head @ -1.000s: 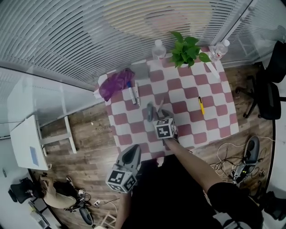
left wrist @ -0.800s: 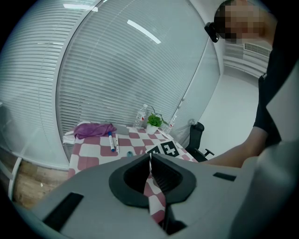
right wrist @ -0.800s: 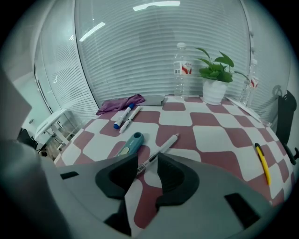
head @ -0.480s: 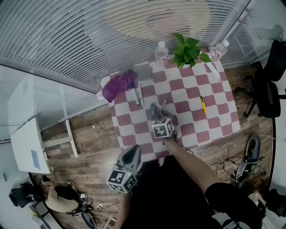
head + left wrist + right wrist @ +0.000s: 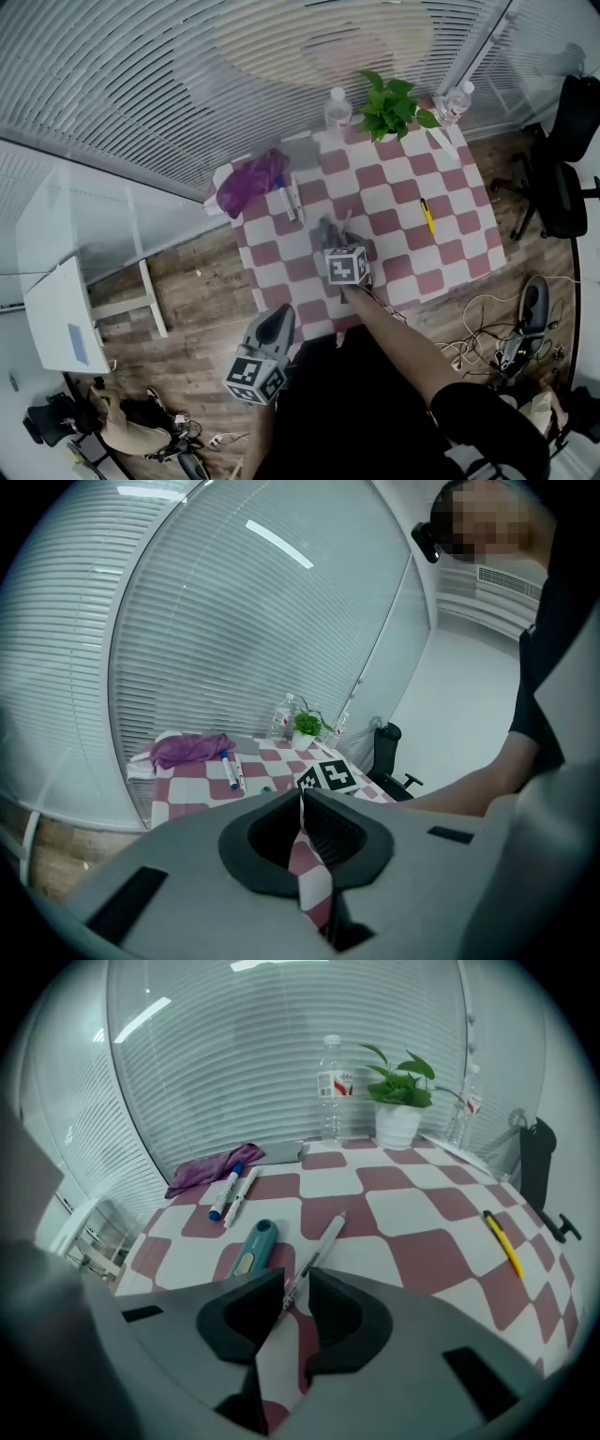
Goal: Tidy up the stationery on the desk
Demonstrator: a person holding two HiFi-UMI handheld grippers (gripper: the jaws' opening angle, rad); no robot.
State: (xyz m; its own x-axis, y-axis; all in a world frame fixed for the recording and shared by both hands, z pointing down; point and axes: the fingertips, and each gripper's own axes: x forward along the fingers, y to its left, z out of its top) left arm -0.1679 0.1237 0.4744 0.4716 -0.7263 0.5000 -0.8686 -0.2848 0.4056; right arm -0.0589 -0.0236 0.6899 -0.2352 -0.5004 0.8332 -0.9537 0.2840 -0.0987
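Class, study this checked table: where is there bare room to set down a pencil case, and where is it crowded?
Widest bare stretch: between the white pen and the yellow pen, running back towards the plant. Crowded: the far left corner, with purple cloth and two markers, and the teal cutter beside the white pen.

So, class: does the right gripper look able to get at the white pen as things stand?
Probably yes. The right gripper sits low over the table, and the near end of the white pen already lies between its parted jaws. The teal tool lies alongside, seemingly clear of them.
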